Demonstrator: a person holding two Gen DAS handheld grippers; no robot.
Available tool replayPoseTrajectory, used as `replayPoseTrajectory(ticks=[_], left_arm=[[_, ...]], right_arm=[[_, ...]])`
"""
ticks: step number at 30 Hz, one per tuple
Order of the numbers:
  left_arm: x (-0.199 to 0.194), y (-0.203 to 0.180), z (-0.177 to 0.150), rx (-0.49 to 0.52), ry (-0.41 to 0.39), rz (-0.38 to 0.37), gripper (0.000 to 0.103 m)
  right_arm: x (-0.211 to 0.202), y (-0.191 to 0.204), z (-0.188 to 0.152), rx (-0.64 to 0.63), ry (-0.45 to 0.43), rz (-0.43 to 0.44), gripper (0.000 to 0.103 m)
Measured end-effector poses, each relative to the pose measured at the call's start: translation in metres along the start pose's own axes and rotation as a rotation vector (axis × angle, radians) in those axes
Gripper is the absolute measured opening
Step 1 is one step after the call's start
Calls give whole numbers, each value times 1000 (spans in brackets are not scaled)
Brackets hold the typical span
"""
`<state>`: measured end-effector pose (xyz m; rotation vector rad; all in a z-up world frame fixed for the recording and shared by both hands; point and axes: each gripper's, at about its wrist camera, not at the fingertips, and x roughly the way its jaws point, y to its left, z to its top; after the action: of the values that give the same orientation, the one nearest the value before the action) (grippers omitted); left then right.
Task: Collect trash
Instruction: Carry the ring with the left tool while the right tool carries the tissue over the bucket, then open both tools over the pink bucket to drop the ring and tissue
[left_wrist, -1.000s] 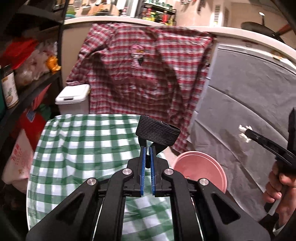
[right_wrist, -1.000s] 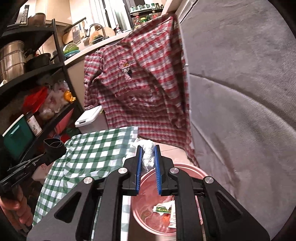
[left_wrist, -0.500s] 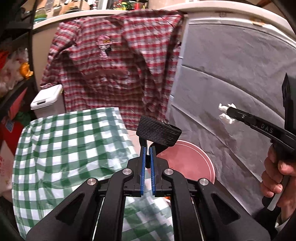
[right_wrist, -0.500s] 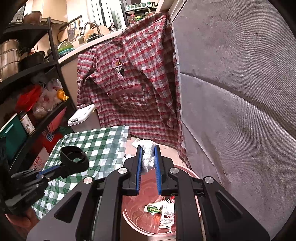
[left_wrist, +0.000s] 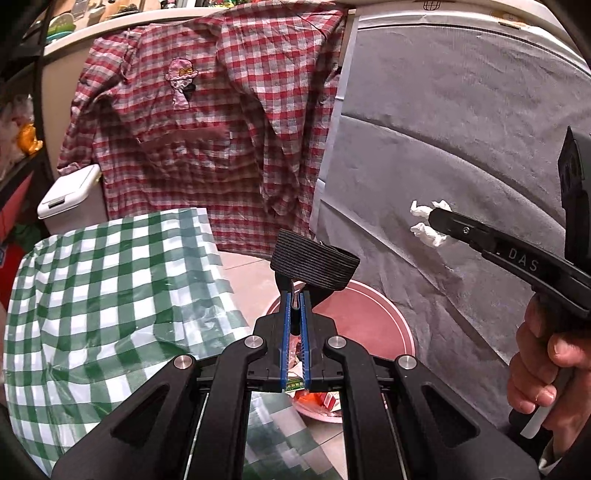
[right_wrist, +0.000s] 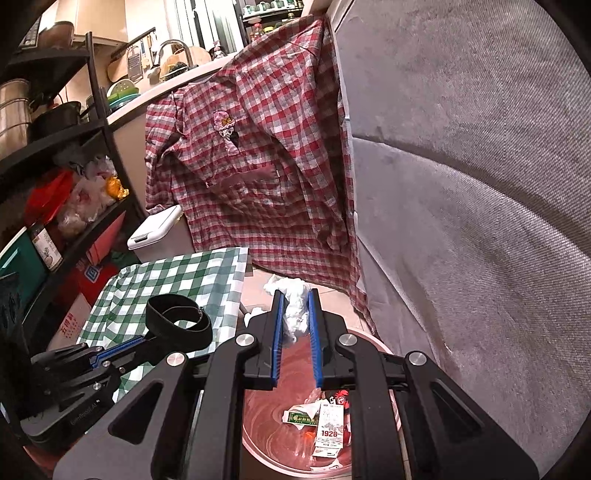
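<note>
Gripping a black elastic band (left_wrist: 314, 267), the left tongs (left_wrist: 294, 314) are clamped on its lower edge so that the loop stands up above the blue pads, and it hangs over the near-left rim of the pink bin (left_wrist: 369, 314). From the right wrist view the same band (right_wrist: 179, 325) shows as an open ring held out beside the bin's left side, above the edge of the green-and-white checked cloth (right_wrist: 177, 280). The right tongs (right_wrist: 295, 325) are clamped on a crumpled white tissue (right_wrist: 295, 306), which bulges out past the fingertips and hangs over the far rim of the pink bin (right_wrist: 373, 338). In the left wrist view that tissue (left_wrist: 428, 225) pokes out of the right tongs' tip (left_wrist: 437, 221), up and to the right of the bin, against the grey fabric (left_wrist: 461, 129) behind it; a hand (left_wrist: 543, 373) grips the handle at the right edge. Inside the bin lie paper wrappers (right_wrist: 325, 424), one green and one white and red with printed digits, gathered toward its near right side. Beyond the bin a red checked shirt (right_wrist: 258, 155) hangs down to the floor, and left of the shirt a white lidded box (right_wrist: 155, 230) stands behind the desk covered by the checked cloth.
</note>
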<state>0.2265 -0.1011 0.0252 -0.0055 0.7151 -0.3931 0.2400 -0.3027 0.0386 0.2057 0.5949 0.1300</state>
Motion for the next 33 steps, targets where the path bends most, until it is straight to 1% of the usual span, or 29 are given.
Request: replayPoseTrajectory(ticks=[10,13,15,16,17,20,24,29,31,33], left_arm=[[14,-6,3,-8,12,-21,5],[17,-8,5,-8,18,-43,5],[19,-11,4,-4,37,-69,6],[20,-12,4,-3,41,-74,12],[20,-13,4,-1,43,-73,17],[18,-13,2,6,40,-70,18],[12,-12,-1,16,33,-62,18],[-16,0,-7,22,3,-34,18],[-32,4,-7,23,-16,-25,18],[-48,7,-7,21,-37,-24,18]], right_arm=[[6,-1,-2,-1,5,-5,13],[7,-2,-2,2,9,-6,14],[9,-2,-2,1,14,-10,18],[10,-2,-3,2,21,-15,19],[10,-3,-3,5,25,-15,24],[10,-4,-3,14,21,-21,25],[11,-4,-4,19,26,-13,34],[6,3,-7,-1,25,-10,36],[5,6,-9,-8,33,-5,41],[4,11,-10,-22,40,-13,52]])
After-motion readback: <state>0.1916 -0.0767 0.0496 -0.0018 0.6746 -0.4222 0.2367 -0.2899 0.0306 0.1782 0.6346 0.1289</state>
